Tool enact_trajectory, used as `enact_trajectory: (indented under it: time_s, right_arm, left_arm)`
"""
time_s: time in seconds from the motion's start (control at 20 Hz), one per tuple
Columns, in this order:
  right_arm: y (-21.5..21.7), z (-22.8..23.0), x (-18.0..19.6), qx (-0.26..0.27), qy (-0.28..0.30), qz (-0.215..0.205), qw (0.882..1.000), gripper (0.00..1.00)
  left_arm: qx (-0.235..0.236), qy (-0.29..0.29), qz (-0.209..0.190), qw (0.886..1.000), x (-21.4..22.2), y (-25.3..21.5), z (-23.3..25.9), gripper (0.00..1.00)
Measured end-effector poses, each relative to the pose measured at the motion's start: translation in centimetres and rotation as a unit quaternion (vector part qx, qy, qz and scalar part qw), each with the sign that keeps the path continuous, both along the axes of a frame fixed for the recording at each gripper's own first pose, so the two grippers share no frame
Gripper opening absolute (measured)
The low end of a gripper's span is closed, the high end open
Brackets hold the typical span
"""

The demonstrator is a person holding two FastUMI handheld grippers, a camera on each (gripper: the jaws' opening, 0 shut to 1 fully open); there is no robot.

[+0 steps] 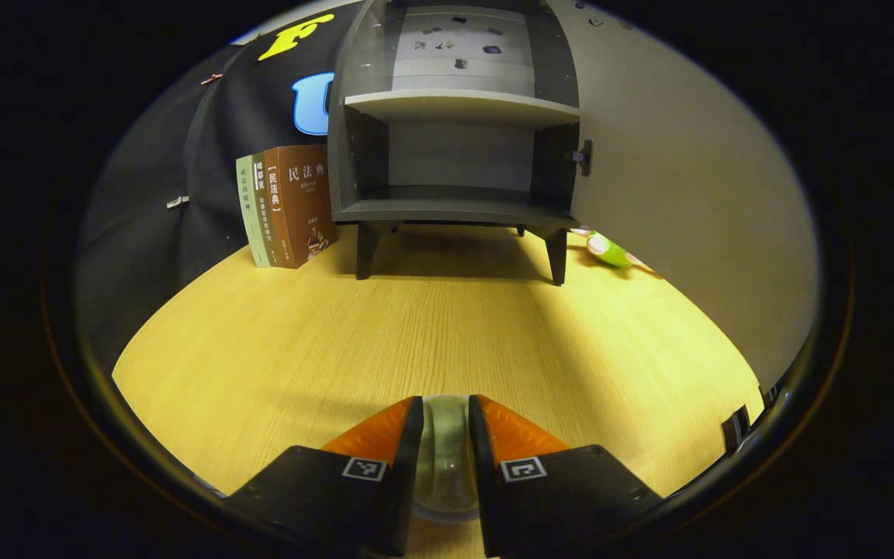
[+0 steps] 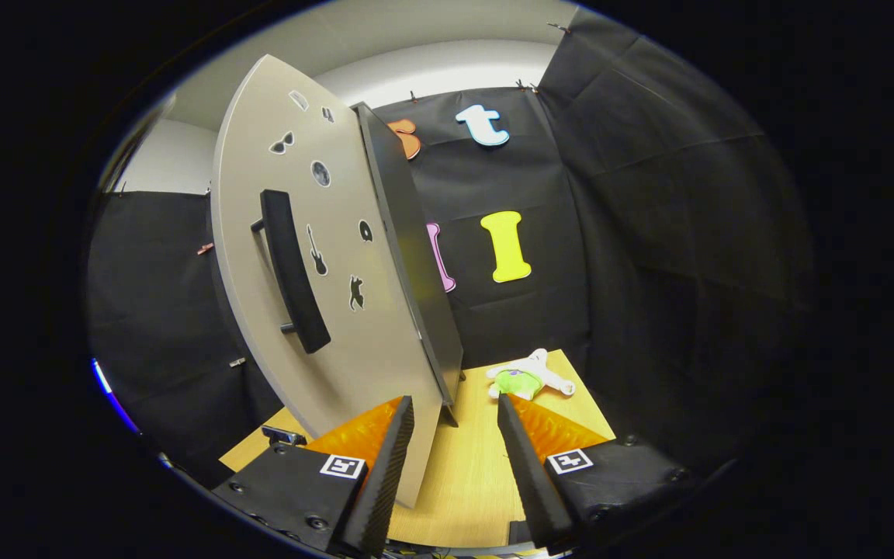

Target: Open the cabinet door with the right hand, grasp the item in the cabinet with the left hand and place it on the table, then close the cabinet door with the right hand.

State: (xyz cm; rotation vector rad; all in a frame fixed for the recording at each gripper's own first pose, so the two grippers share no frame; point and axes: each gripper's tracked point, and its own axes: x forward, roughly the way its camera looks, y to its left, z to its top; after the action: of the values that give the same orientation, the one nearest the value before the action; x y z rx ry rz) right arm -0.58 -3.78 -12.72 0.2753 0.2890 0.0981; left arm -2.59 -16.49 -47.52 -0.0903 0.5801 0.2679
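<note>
On the worktop point(image 1: 447, 326), your left tongs point(image 1: 445, 435) grasp a clear cup point(image 1: 445, 450) while your released right tongs point(image 2: 451, 442) straddle the open door's point(image 2: 323, 272) edge.

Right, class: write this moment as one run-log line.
cabinet door: open | cabinet: shelves bare | left gripper: shut on clear item over table | right gripper: open by door edge

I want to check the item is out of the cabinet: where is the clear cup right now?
In the left gripper view the clear cup sits between the left gripper's fingers, low over the wooden table, in front of the open cabinet.
</note>
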Motion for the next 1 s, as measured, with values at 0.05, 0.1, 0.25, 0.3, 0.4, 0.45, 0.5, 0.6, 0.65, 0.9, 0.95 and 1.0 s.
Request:
enact_trajectory:
  time_s: [0.05,0.1,0.25,0.3,0.4,0.45,0.5,0.6,0.65,0.9,0.95,1.0]
  right_arm:
    - [0.1,0.1,-0.1,-0.002,0.0,0.004,1.0,0.7]
    - [0.4,0.3,-0.2,-0.001,-0.002,0.008,1.0,0.7]
    - [1.6,1.1,-0.1,0.007,-0.012,0.028,1.0,0.71]
    - [1.9,1.5,-0.1,0.008,-0.017,0.034,0.999,0.71]
    - [2.5,2.1,0.0,0.008,-0.027,0.048,0.998,0.71]
    - [2.8,2.4,-0.1,0.01,-0.032,0.054,0.998,0.73]
    - [3.1,2.8,-0.1,0.013,-0.037,0.06,0.997,0.73]
    - [3.6,3.5,-0.1,0.02,-0.046,0.07,0.996,0.83]
    - [3.8,3.9,-0.1,0.023,-0.05,0.075,0.996,0.75]
    - [4.7,5.1,0.3,0.034,-0.072,0.099,0.992,0.8]
    - [4.7,5.4,0.5,0.027,-0.079,0.106,0.991,0.82]
    - [4.7,5.6,0.8,0.019,-0.087,0.115,0.989,0.86]
  left_arm:
    - [0.003,-0.006,-0.001,1.0,0.0,0.1,0.6,0.43]
    - [0.006,-0.011,-0.003,1.0,-0.1,0.1,1.3,0.43]
    - [0.013,-0.027,-0.011,0.999,-0.3,0.1,4.4,0.47]
    - [0.014,-0.039,-0.015,0.999,-0.4,0.1,5.9,0.58]
    - [0.026,-0.065,-0.023,0.997,-0.4,0.3,9.4,0.67]
    - [0.033,-0.076,-0.028,0.996,-0.4,0.4,11.2,0.7]
    - [0.04,-0.086,-0.033,0.995,-0.3,0.5,12.9,0.74]
    - [0.052,-0.109,-0.042,0.992,-0.2,0.5,16.5,0.88]
    - [0.06,-0.123,-0.044,0.99,-0.2,0.6,18.5,0.92]
    - [0.081,-0.184,-0.073,0.977,-0.6,-0.2,27.9,0.94]
    - [0.08,-0.2,-0.075,0.974,-0.9,-0.4,30.0,0.94]
    - [0.08,-0.214,-0.077,0.971,-1.2,-0.6,31.9,0.94]
